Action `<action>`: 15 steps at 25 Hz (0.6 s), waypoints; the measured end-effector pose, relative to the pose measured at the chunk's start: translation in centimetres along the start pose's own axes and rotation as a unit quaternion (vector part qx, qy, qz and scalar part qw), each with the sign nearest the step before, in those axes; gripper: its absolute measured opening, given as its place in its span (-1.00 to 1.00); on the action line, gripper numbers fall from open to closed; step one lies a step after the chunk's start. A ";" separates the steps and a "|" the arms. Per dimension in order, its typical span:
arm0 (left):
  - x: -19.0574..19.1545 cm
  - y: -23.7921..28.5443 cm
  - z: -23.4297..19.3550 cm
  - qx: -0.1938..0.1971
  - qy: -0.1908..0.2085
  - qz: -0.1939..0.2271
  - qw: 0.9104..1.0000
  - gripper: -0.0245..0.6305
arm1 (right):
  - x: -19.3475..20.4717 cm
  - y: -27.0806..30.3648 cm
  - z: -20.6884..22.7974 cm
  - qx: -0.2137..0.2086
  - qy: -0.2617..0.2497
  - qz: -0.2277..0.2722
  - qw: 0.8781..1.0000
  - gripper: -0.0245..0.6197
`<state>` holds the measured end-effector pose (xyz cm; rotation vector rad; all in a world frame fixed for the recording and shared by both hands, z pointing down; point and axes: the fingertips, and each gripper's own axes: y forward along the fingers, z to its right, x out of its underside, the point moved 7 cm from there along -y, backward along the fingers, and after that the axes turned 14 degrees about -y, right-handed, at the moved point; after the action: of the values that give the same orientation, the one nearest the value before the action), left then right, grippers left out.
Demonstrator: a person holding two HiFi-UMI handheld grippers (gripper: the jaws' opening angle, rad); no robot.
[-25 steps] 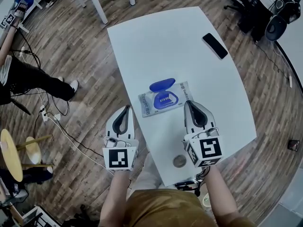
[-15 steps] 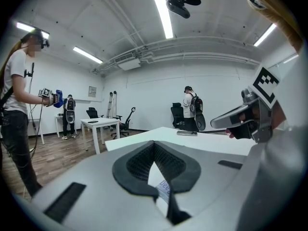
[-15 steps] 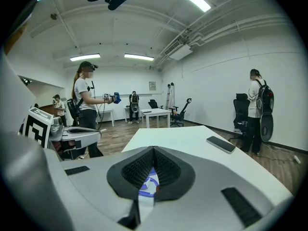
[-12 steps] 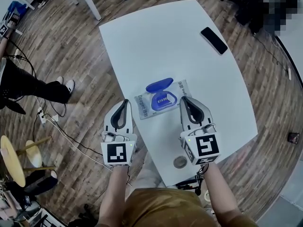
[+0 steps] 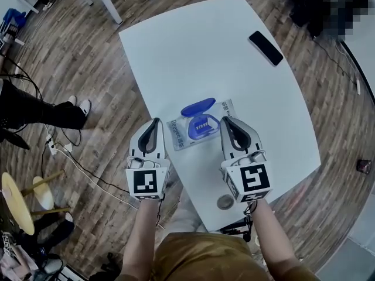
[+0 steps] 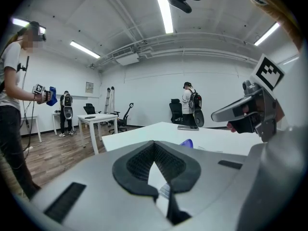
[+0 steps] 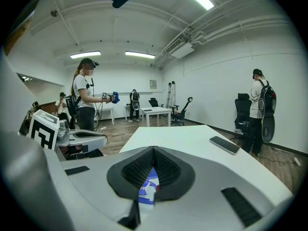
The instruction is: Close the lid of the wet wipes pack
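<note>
**Two closed grippers flanking the open wipes pack**

We saw a white table (image 5: 193, 45) with the wet wipes pack (image 5: 177, 134) lying flat on it. Our left gripper (image 5: 154, 122) hovered just left of the pack and our right gripper (image 5: 225, 120) just right of it. Both had their jaws pressed together and empty, probably poised to push. The blue lid (image 5: 197, 106) stood flipped open at the pack's far side. We could not make out any wipes inside. A phone (image 5: 265, 48) lay well beyond the pack.

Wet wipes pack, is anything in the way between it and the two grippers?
No, nothing visible is. The wet wipes pack lies on the white table, with the left gripper and right gripper close on either side. Its blue lid stands open at the far side. The phone is far off.
</note>
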<state>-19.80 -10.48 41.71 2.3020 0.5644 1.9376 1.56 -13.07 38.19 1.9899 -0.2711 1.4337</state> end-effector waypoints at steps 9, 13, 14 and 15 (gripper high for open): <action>0.7 2.1 -0.1 0.015 0.000 -0.013 1.000 -0.91 | 0.1 1.1 0.4 0.002 0.001 -0.004 1.000 -0.91; 1.1 3.1 -0.4 0.019 -0.001 -0.021 1.000 -0.91 | 0.3 1.4 0.4 0.001 0.002 -0.005 1.000 -0.91; 1.4 3.3 -0.4 0.019 -0.002 -0.025 0.999 -0.91 | 0.5 1.4 0.5 0.002 0.003 -0.006 1.000 -0.91; 1.6 3.6 -0.4 0.020 -0.002 -0.030 0.999 -0.91 | 0.6 1.4 0.5 0.002 0.003 -0.008 1.000 -0.91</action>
<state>-19.15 -13.35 44.34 2.2847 0.6690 1.9121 1.41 -14.29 39.19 1.9855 -0.2503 1.4313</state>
